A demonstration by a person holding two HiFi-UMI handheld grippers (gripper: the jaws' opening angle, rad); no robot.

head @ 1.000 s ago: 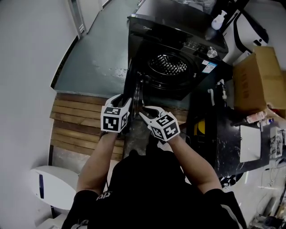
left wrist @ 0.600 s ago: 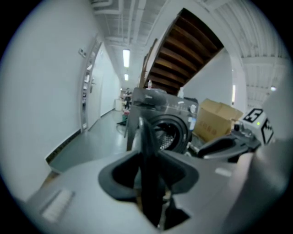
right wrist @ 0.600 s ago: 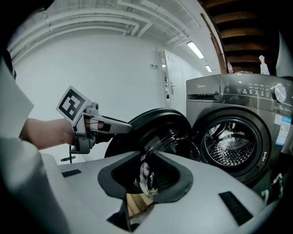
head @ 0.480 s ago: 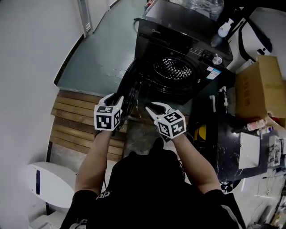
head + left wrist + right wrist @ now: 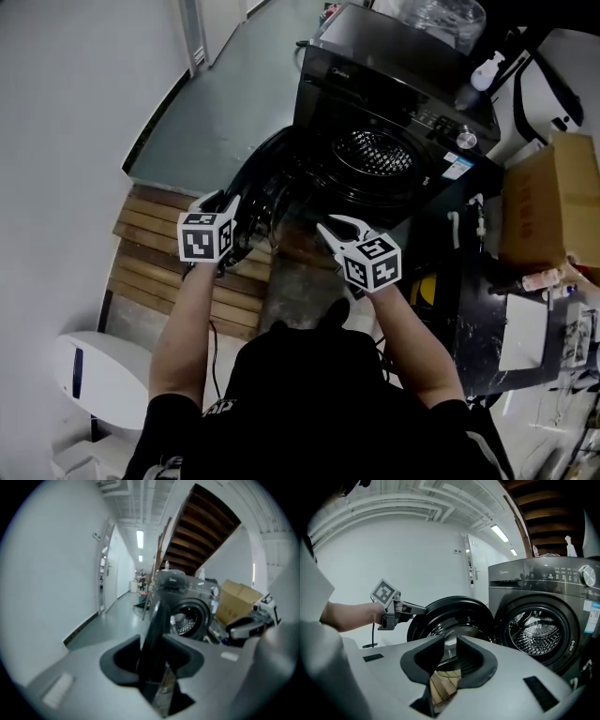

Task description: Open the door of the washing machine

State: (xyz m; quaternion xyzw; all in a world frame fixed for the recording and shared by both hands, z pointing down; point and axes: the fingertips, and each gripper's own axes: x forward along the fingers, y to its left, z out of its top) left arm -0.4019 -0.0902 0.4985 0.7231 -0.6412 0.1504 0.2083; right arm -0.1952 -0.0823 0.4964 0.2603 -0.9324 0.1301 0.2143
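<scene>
Round black washing-machine door (image 5: 255, 199) stands swung wide open, left of the dark grey front-loading washing machine (image 5: 398, 89). The left gripper (image 5: 157, 637) clasps the door's rim, its jaws having just been opening. The right gripper (image 5: 447, 654) hovers near the door, empty, its narrow jaws having just been closing.

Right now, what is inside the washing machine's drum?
With the door open, only the perforated metal wall of the drum shows; no laundry is visible. Its lowest front part is covered by the rim.
</scene>
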